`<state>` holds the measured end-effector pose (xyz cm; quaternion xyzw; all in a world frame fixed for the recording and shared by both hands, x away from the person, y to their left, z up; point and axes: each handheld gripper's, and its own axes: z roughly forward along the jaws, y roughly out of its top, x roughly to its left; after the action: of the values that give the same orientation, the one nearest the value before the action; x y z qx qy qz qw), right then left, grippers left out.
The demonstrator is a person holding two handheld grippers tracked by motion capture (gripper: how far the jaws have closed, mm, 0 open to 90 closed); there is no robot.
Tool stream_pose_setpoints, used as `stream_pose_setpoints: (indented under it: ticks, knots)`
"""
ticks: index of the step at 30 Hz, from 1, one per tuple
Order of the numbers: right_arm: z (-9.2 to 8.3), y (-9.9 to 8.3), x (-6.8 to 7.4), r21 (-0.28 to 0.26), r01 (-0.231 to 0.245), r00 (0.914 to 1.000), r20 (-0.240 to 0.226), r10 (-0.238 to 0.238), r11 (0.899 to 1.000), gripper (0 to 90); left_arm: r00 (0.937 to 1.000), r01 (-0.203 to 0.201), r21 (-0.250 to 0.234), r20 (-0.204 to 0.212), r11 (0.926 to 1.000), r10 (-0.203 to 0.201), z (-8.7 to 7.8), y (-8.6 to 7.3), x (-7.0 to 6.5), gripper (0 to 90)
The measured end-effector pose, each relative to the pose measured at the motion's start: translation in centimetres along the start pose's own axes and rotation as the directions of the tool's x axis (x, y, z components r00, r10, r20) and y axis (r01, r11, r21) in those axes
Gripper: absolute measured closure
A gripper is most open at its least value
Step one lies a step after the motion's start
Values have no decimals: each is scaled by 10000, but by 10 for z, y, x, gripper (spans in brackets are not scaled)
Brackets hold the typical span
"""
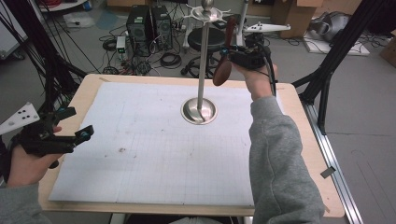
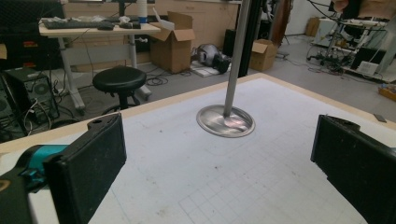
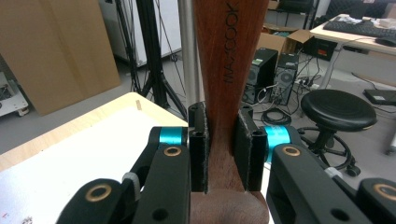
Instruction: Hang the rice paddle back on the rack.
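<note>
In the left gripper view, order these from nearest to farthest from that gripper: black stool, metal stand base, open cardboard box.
1. Metal stand base, on the white mat just ahead.
2. Black stool, on the floor past the table edge, left.
3. Open cardboard box, farther back by the wall.

Reddish-brown wooden spoon (image 3: 219, 70), silver stand (image 1: 199, 111)

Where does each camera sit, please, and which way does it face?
High view: above the person's side, looking forward and down on the table; forearms and both grippers show, left gripper, right gripper.
Left gripper view: on that gripper, low over the table, facing the stand between its open jaws.
Right gripper view: on that gripper, looking along its jaws shut on the wooden spoon.
All three share the stand's pole.
</note>
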<state>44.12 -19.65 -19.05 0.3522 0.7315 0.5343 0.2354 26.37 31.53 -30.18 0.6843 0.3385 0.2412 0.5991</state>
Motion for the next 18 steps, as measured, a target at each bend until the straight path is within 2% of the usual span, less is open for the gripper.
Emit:
stream_pose_setpoints:
  ticks: [18]
  knots:
    - [7, 3, 2, -109, 56, 10000, -51, -56, 9999, 772, 10000, 27, -27, 33, 10000, -27, 0, 0, 0, 37]
